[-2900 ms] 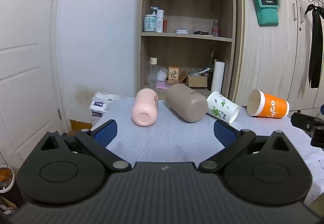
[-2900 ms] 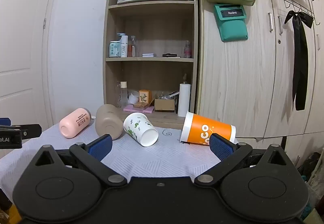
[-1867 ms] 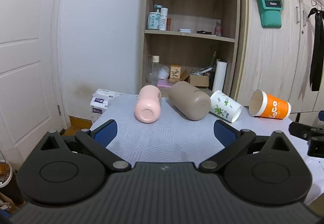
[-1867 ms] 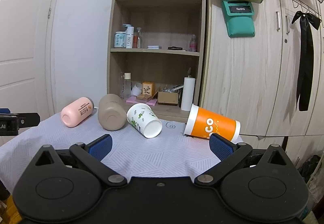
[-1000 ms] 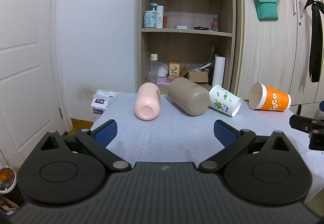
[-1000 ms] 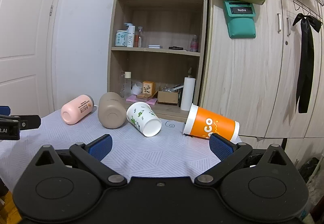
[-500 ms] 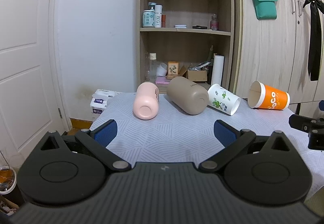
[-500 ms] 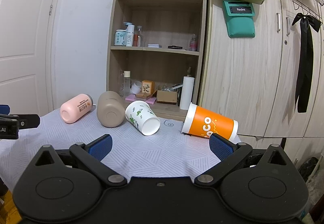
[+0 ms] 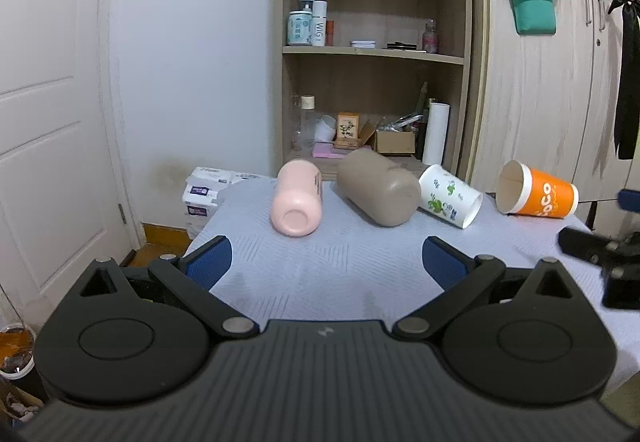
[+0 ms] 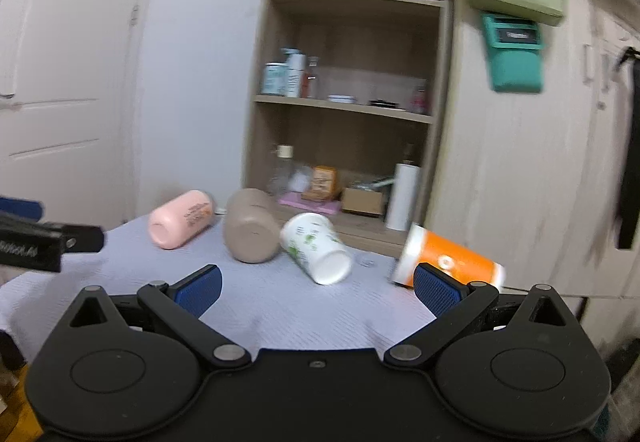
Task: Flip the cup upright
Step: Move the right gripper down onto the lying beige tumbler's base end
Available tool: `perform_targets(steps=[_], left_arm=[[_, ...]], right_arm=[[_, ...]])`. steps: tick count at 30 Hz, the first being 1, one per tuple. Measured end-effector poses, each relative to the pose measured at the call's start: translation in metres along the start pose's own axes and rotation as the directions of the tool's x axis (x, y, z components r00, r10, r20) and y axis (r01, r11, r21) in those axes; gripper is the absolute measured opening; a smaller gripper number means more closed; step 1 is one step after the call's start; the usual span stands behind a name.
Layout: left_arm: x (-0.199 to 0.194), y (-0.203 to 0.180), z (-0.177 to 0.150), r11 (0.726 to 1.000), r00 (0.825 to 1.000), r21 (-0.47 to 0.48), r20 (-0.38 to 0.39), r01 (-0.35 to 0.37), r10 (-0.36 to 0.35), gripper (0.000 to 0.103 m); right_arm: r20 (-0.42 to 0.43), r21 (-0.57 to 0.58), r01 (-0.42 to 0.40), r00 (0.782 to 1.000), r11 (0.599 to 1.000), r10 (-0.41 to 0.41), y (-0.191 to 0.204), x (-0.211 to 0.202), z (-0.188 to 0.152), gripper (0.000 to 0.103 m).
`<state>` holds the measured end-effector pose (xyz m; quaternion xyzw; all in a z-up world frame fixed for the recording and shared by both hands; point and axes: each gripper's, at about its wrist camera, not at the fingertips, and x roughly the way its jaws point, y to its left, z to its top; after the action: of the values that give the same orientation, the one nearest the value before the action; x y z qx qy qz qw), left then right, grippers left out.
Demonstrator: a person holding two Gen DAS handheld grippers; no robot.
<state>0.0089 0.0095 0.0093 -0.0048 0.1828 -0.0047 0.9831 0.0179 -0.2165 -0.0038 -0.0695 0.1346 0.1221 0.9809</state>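
Observation:
Several cups lie on their sides on the white cloth-covered table (image 9: 320, 282): a pink cup (image 9: 297, 202) (image 10: 180, 219), a taupe cup (image 9: 378, 192) (image 10: 251, 225), a white cup with green print (image 9: 450, 196) (image 10: 316, 248), and an orange cup (image 9: 536, 194) (image 10: 448, 258). My left gripper (image 9: 326, 262) is open and empty, short of the pink and taupe cups. My right gripper (image 10: 316, 288) is open and empty, just short of the white cup; its right pad (image 10: 436, 288) overlaps the orange cup in view.
A wooden shelf unit (image 9: 376, 54) with bottles and boxes stands behind the table, wooden cabinets (image 9: 540, 102) to its right, a white door (image 9: 52, 122) at left. Tissue packs (image 9: 200, 194) lie by the table's far left corner. The table's right edge lies beyond the orange cup.
Both grippers have shifted a little forward and down toward the table; the right view is blurred from motion and now faces more to the left. The cups have not moved.

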Motion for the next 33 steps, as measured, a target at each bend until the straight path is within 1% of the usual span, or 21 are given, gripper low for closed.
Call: perform_targets(steps=[3, 5, 8, 10, 11, 14, 16, 18, 19, 20, 21, 24, 26, 30, 33], left_arm=[[0.004, -0.003, 0.015, 0.999, 1.000, 0.036, 0.025, -0.007, 0.007, 0.103], [0.010, -0.006, 0.026, 0.999, 1.000, 0.050, 0.021, -0.011, 0.010, 0.103], [0.030, -0.006, 0.043, 1.000, 1.000, 0.030, 0.004, -0.008, 0.008, 0.103], [0.048, -0.003, 0.053, 1.000, 1.000, -0.002, -0.028, 0.000, 0.000, 0.103], [0.056, -0.001, 0.057, 1.000, 0.999, -0.021, -0.043, 0.009, -0.010, 0.103], [0.085, 0.007, 0.068, 0.993, 0.994, -0.092, -0.072, 0.074, -0.080, 0.103], [0.097, 0.011, 0.074, 0.984, 0.992, -0.136, -0.049, 0.112, -0.120, 0.103], [0.110, 0.013, 0.080, 0.976, 0.987, -0.155, -0.025, 0.156, -0.161, 0.103], [0.118, 0.012, 0.083, 0.973, 0.984, -0.161, -0.033, 0.166, -0.173, 0.102], [0.127, 0.012, 0.086, 0.971, 0.983, -0.172, -0.048, 0.166, -0.176, 0.101], [0.134, 0.011, 0.087, 0.970, 0.982, -0.178, -0.060, 0.167, -0.181, 0.101], [0.156, 0.013, 0.088, 0.959, 0.972, -0.215, -0.106, 0.185, -0.211, 0.100], [0.168, 0.020, 0.084, 0.947, 0.965, -0.262, -0.131, 0.188, -0.228, 0.100], [0.188, 0.031, 0.081, 0.912, 0.951, -0.367, -0.168, 0.186, -0.261, 0.100], [0.197, 0.032, 0.080, 0.898, 0.939, -0.388, -0.181, 0.205, -0.293, 0.100]], right_arm=[[-0.031, -0.034, -0.066, 0.997, 0.997, 0.065, 0.001, 0.016, 0.011, 0.103], [-0.046, -0.053, -0.125, 0.991, 0.991, 0.123, 0.002, 0.030, 0.019, 0.103], [-0.079, -0.070, -0.215, 0.975, 0.974, 0.210, 0.001, 0.055, 0.031, 0.103], [-0.095, -0.082, -0.264, 0.962, 0.961, 0.256, 0.002, 0.075, 0.038, 0.103], [-0.103, -0.088, -0.284, 0.956, 0.955, 0.275, 0.002, 0.084, 0.039, 0.103], [-0.150, -0.108, -0.348, 0.932, 0.931, 0.331, 0.007, 0.113, 0.043, 0.103], [-0.186, -0.097, -0.381, 0.915, 0.920, 0.359, 0.008, 0.134, 0.045, 0.101], [-0.214, -0.079, -0.403, 0.900, 0.912, 0.379, 0.009, 0.151, 0.047, 0.097], [-0.221, -0.077, -0.411, 0.895, 0.908, 0.386, 0.011, 0.160, 0.047, 0.097], [-0.224, -0.079, -0.412, 0.895, 0.908, 0.386, 0.012, 0.168, 0.048, 0.096], [-0.227, -0.086, -0.407, 0.897, 0.909, 0.380, 0.014, 0.174, 0.048, 0.091], [-0.236, -0.116, -0.393, 0.903, 0.912, 0.359, 0.020, 0.193, 0.049, 0.090], [-0.240, -0.134, -0.384, 0.907, 0.913, 0.346, 0.024, 0.201, 0.049, 0.090], [-0.250, -0.154, -0.373, 0.911, 0.915, 0.329, 0.028, 0.218, 0.049, 0.091], [-0.257, -0.179, -0.361, 0.915, 0.915, 0.310, 0.031, 0.229, 0.047, 0.091]])
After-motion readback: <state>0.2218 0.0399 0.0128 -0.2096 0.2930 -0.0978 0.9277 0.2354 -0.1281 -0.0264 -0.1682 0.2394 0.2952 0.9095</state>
